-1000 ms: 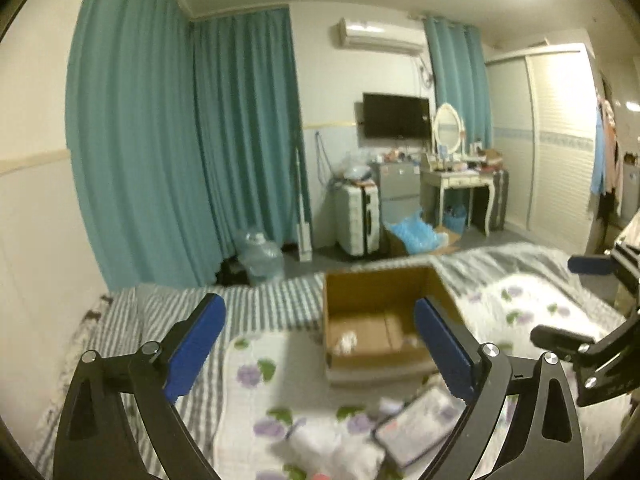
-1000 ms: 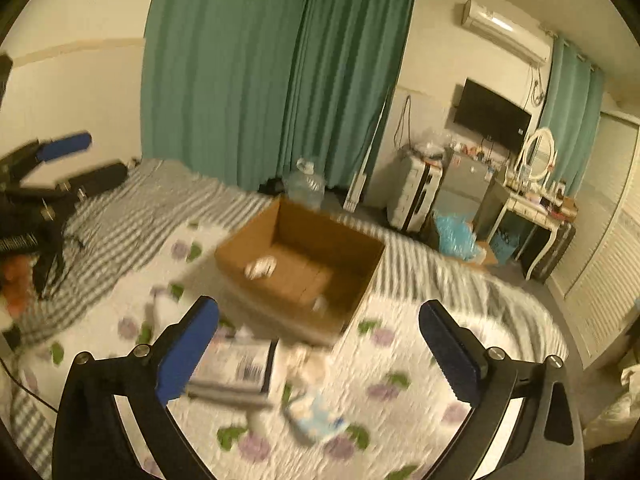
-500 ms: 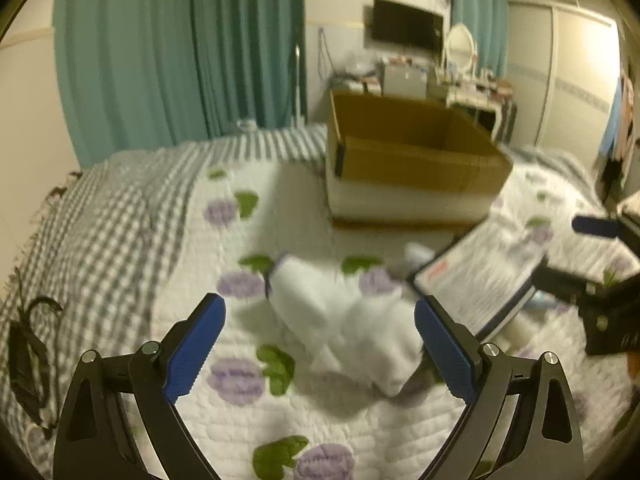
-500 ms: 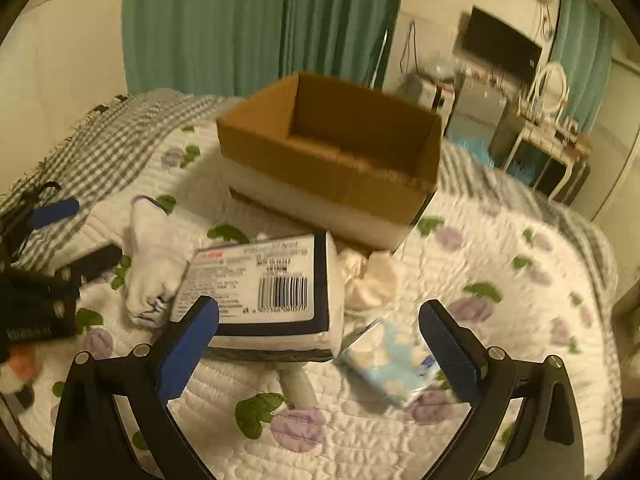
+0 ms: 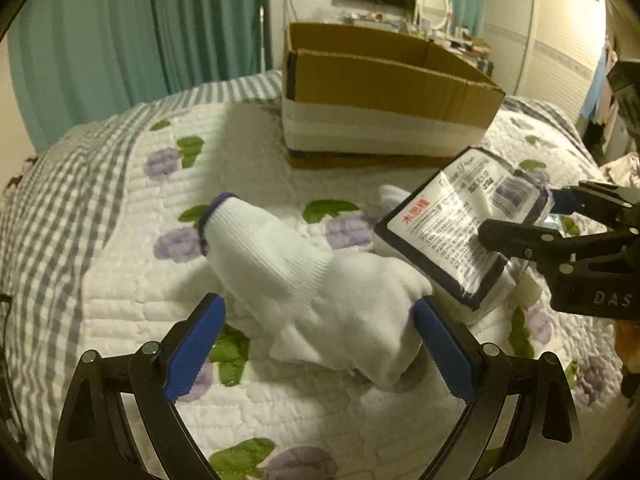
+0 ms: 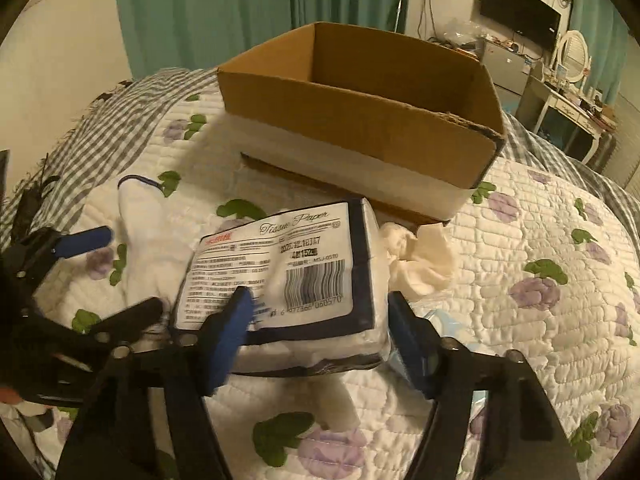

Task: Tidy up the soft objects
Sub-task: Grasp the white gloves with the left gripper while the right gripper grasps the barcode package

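Right gripper (image 6: 320,316) pinches crinkly plastic tissue pack (image 6: 280,276).

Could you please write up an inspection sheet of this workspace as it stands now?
Surface: quilted floral bedspread over a grey checked blanket.
Job's things: white gloves bunched on the quilt; tissue paper pack; cream cloth; open cardboard box behind them.
Clutter: light blue packet, partly hidden by the right gripper.
Grippers: left gripper open, fingers either side of the gloves; right gripper closing around the tissue pack, firm contact unclear.
Cables: dark cord at the bed's edge.
Surroundings: teal curtains, wall television, dressing table.
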Action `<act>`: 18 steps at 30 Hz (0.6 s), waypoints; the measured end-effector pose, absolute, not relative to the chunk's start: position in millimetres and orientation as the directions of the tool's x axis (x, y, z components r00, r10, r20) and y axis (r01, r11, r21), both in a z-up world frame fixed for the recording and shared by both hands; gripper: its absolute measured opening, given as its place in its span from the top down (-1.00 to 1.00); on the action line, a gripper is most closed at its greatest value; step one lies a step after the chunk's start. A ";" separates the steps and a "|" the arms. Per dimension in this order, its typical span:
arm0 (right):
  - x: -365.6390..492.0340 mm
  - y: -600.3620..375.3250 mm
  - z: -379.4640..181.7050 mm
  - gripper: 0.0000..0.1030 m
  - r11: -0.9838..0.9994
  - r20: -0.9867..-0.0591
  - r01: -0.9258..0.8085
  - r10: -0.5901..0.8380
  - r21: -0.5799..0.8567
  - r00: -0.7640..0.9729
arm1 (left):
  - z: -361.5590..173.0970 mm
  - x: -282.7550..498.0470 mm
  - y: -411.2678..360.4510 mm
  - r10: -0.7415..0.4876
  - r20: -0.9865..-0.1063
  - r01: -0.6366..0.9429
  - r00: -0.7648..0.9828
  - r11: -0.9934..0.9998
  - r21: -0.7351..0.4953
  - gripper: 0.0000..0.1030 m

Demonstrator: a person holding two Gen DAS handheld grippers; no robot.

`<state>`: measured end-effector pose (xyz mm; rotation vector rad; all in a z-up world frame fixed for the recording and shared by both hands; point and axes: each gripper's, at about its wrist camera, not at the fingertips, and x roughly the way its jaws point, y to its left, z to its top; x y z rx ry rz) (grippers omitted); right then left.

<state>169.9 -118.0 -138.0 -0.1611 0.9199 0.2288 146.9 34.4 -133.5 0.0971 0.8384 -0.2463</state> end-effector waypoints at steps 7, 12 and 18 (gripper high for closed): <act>166.9 -121.8 -131.2 0.15 0.966 -0.790 -0.256 0.132 -0.032 0.599 | -146.8 162.0 26.1 -0.195 -0.766 0.268 0.612 0.963 -0.031 -0.67; 159.3 -120.5 -122.2 0.28 0.962 -0.777 -0.270 0.138 -0.042 0.615 | -145.8 159.9 29.0 -0.231 -0.755 0.288 0.613 0.956 -0.058 -0.16; 145.8 -121.2 -105.1 0.34 0.964 -0.752 -0.259 0.126 -0.061 0.647 | -137.4 149.8 35.1 -0.215 -0.741 0.261 0.636 0.964 -0.055 0.16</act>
